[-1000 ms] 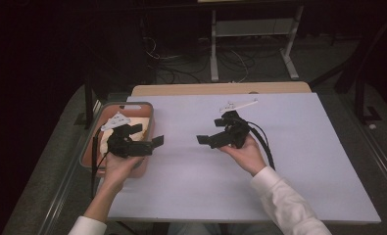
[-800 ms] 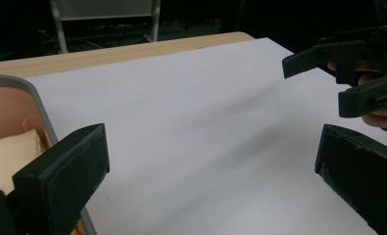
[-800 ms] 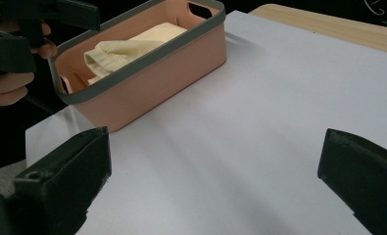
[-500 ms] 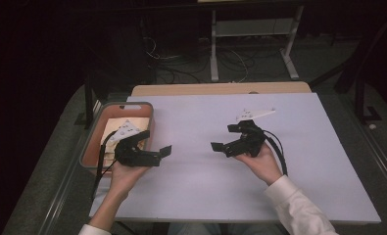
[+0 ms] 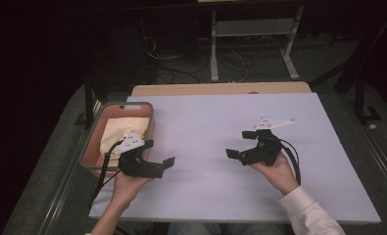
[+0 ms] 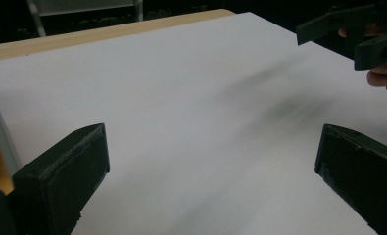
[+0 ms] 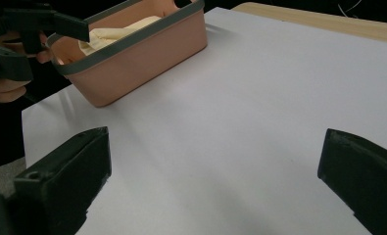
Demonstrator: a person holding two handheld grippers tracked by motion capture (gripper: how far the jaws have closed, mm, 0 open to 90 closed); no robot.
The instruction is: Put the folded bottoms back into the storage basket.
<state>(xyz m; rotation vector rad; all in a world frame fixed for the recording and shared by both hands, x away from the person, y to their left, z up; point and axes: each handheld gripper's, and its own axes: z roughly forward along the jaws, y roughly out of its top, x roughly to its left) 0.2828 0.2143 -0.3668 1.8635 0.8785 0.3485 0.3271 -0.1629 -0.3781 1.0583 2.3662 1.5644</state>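
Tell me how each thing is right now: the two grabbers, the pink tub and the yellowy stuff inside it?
left gripper: jaws wide open, holding nothing, by the tub.
right gripper: jaws wide open, holding nothing, above the white sheet.
pink tub: upright, standing at the white sheet's edge.
cream cloth: crumpled, lying inside the tub.
white sheet: flat on the table, bare between the grippers.

Left gripper [image 6: 210, 181] gapes above white table [image 6: 181, 98], perhaps blurred.

A white-topped table [image 5: 220, 196] carries a pink bin [image 5: 149, 128] at its left edge
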